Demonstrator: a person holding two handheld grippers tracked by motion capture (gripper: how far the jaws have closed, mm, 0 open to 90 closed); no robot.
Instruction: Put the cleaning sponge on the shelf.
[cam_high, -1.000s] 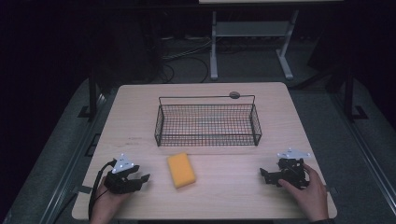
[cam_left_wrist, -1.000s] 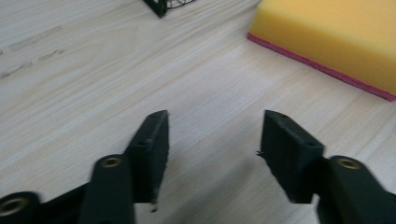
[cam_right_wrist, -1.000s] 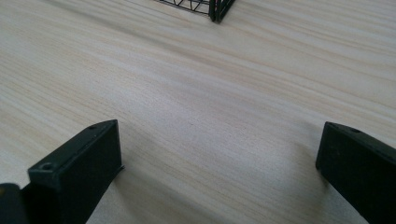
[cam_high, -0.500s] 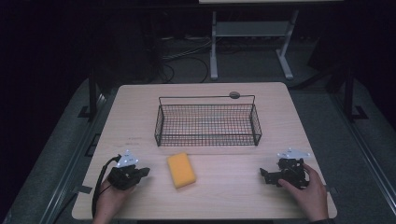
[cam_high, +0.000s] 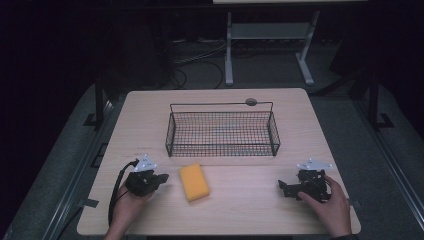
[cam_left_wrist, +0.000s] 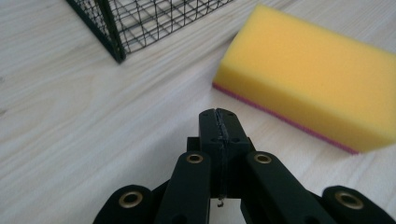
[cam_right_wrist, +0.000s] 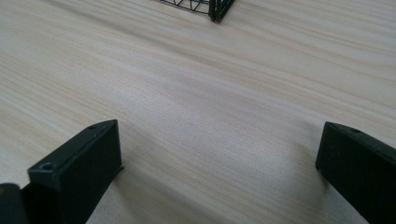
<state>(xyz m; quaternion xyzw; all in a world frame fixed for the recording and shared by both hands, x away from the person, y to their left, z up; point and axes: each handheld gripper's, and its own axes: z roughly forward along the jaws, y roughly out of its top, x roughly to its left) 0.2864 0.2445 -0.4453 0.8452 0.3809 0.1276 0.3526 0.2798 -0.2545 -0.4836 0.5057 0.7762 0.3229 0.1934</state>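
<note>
A yellow sponge (cam_high: 194, 182) with a thin pink underside lies flat on the wooden table (cam_high: 150, 115), just in front of a black wire basket (cam_high: 222, 131). My left gripper (cam_high: 161, 177) rests on the table to the sponge's left, jaws shut with nothing between them. In the left gripper view its closed tips (cam_left_wrist: 219, 120) point at the sponge (cam_left_wrist: 308, 79), a short gap away, with the basket's corner (cam_left_wrist: 112, 32) beyond. My right gripper (cam_high: 283, 188) sits at the front right, held by a hand, jaws open wide (cam_right_wrist: 219, 163) over bare wood.
The basket holds nothing that I can see. A small round grey disc (cam_high: 251, 102) lies on the table behind the basket. The basket's near corner (cam_right_wrist: 217, 9) shows at the top of the right gripper view. Dark floor, cables and a stand lie beyond the table.
My left gripper has shifted toward the sponge and a little forward on the table. The right gripper and the sponge have stayed put.
</note>
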